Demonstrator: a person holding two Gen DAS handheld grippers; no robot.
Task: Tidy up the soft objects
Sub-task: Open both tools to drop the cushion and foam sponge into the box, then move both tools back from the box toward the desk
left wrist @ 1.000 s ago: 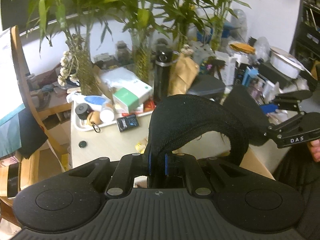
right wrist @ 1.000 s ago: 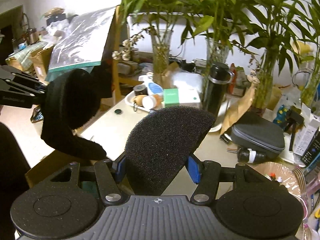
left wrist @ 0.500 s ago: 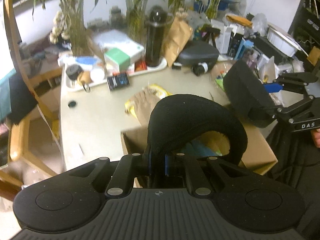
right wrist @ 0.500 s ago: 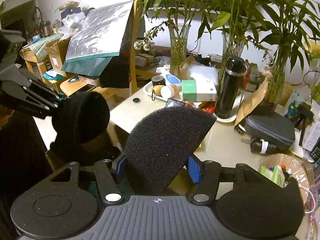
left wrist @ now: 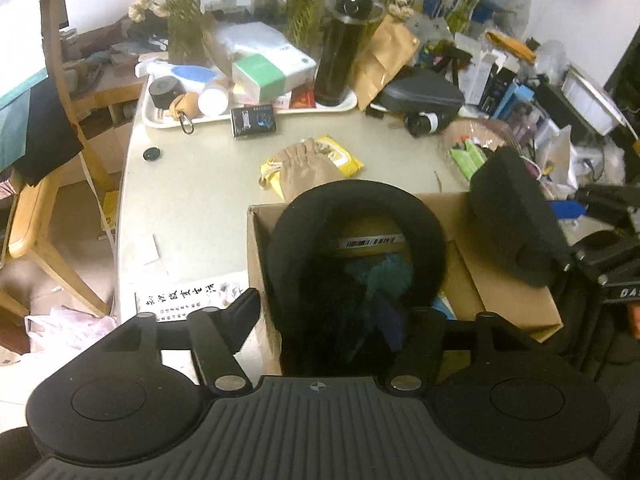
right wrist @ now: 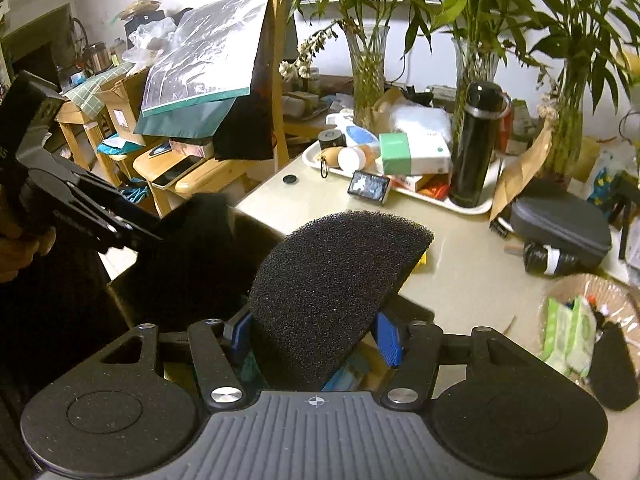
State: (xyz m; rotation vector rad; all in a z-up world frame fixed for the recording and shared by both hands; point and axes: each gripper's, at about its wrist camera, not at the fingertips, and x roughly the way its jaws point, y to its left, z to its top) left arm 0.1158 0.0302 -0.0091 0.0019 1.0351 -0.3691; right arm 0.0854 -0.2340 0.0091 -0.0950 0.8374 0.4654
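Left gripper hangs over an open cardboard box at the near edge of the table, pointing steeply down. Its jaws have just been opening and now stand wide apart. The black padded band, bent into an arch, sits between them over the box mouth; the pads no longer pinch it. Lower part of the band is dark and blurred, so can't tell if it rests on the box contents. Blue and teal soft stuff is visible inside the box, under the arch.

Right gripper is clamped on a black foam piece, half-round, coarse open-cell texture. Blue pads press its lower sides, and the curved top sticks up above the fingers. It's held above the same box, nearer the box's right side. In the left wrist view the foam shows over the box's right flap, just beside the band, not touching it.

On the table behind the box: a tan drawstring pouch lying on a yellow packet, well clear of the box. Further back a white tray with a black thermos standing upright on it, plus a green-and-white carton. Grey zip case to the right. Glass vases of bamboo stand along the back edge.
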